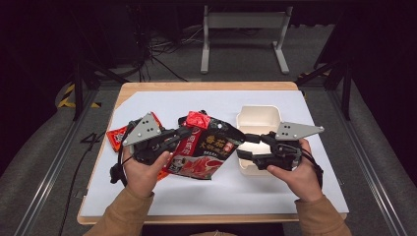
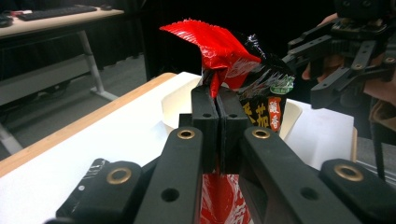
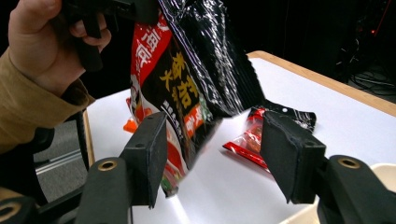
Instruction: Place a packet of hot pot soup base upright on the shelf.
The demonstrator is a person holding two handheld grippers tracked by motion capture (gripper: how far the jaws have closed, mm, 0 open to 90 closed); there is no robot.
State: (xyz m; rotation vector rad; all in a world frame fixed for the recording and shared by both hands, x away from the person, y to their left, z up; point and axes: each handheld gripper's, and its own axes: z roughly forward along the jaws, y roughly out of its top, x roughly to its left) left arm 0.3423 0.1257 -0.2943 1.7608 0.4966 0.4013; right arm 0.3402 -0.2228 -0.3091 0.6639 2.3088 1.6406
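A black and red noodle bag (image 1: 209,147) hangs above the white sheet, held by its crumpled red top. My left gripper (image 1: 188,132) is shut on that top edge; in the left gripper view the jaws (image 2: 218,99) meet on the bag (image 2: 229,51). My right gripper (image 1: 244,146) is at the bag's right side with its jaws apart. In the right gripper view the bag's (image 3: 187,84) lower corner hangs between the open gripper's (image 3: 219,154) pads, and neither pad presses on it.
A cream box (image 1: 259,117) stands behind the right gripper, with its rim (image 3: 378,170) close by. A small red packet (image 1: 116,138) lies on the sheet left of the left hand, and another red packet (image 3: 247,140) lies under the bag. The white sheet (image 1: 221,196) covers the wooden table.
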